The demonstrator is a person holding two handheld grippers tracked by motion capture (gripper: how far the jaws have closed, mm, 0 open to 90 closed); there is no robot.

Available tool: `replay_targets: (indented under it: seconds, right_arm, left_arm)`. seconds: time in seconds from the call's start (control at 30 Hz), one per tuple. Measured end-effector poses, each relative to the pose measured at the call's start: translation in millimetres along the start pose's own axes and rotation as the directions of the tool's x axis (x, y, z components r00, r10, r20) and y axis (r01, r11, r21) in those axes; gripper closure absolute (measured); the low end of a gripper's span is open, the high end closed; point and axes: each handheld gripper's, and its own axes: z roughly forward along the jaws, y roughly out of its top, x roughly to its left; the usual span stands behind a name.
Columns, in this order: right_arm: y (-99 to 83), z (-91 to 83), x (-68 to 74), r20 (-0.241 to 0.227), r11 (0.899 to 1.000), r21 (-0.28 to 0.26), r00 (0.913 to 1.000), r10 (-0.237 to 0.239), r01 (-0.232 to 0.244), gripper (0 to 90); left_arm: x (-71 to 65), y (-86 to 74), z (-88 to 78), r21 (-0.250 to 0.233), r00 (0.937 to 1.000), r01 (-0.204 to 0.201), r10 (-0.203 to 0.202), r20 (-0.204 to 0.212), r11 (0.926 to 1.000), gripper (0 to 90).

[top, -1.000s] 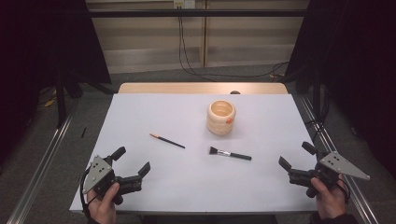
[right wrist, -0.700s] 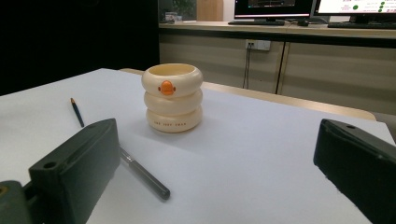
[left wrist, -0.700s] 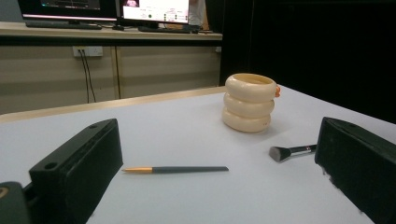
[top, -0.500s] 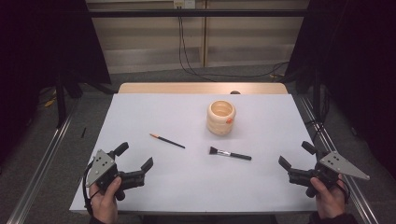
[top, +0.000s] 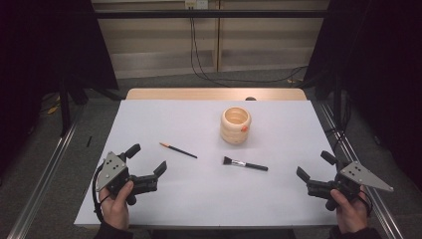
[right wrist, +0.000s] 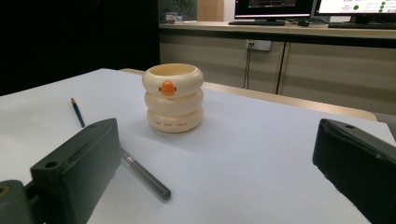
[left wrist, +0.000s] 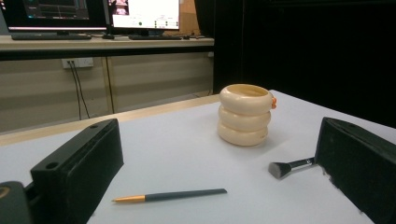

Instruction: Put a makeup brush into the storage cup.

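Cream holder shaped as three stacked rings, with a small orange knob on its top ring, stands upright on the white sheet covering the table, right of centre toward the far edge. Nearer me, two tools lie flat and well apart from the holder. The short makeup brush with black handle and dark bristle head lies just in front of it. The thin dark pencil-like brush with an orange end lies to its left.

My left gripper sits low at the near left corner, jaws spread wide, nothing between them. My right gripper sits at the near right corner, jaws likewise wide apart and empty
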Motion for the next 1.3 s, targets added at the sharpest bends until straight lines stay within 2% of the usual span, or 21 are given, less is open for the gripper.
replay_targets:
  seconds: [0.23,0.43,0.63,0.7,0.93,0.97,1.0,1.2,1.23,1.3]
  right_arm:
    - [0.1,0.4,0.1,0.002,1.0,0.002,1.0,-0.008,0.008,0.7]
    - [-0.1,0.3,0.5,-0.007,1.0,0.005,0.9999,-0.013,0.013,0.6]
    - [0.2,0.2,0.8,-0.008,1.0,0.002,0.9999,-0.014,0.014,0.7]
    - [0.2,0.1,0.7,-0.008,1.0,0.002,0.9999,-0.013,0.013,0.7]
    - [0.1,0.8,0.9,-0.011,1.0,-0.001,0.9999,-0.012,0.012,0.6]
    - [0.1,0.9,0.9,-0.011,1.0,-0.001,0.9999,-0.012,0.012,0.6]
    - [0.0,1.1,0.9,-0.014,1.0,0.0,0.9998,-0.014,0.014,0.6]
    - [-0.4,1.4,-0.2,-0.011,1.0,0.011,0.9998,-0.015,0.015,0.6]
    - [-0.4,1.7,0.1,-0.008,1.0,0.011,0.9999,-0.013,0.013,0.6]
    - [-0.5,2.1,0.3,-0.01,1.0,0.009,0.9999,-0.012,0.012,0.5]
  left_arm:
    - [1.2,3.3,8.4,0.002,0.9999,-0.01,0.01,-0.002,1.0,0.6]
    - [1.4,9.1,16.4,0.001,0.9998,-0.019,0.019,0.011,0.9998,0.6]
    - [3.3,7.0,29.2,0.02,0.9995,0.002,-0.002,0.032,0.9998,0.7]
    - [6.9,4.9,34.8,0.038,0.9999,-0.002,0.002,0.015,0.9993,0.6]
    - [12.4,4.2,44.9,0.041,0.9998,0.002,-0.003,0.018,0.9992,0.8]
    - [15.3,2.7,49.0,0.044,1.0,-0.003,0.003,-0.004,0.999,0.8]
    - [16.9,2.1,51.3,0.042,1.0,0.002,-0.001,-0.009,0.9991,0.8]
    - [23.2,2.8,64.4,0.048,1.0,0.005,-0.005,-0.007,0.9988,1.1]
    - [23.7,4.3,65.9,0.05,0.9999,-0.01,0.01,-0.013,0.9987,1.0]
    - [23.9,5.8,67.5,0.048,0.9999,-0.014,0.014,-0.005,0.9988,1.1]
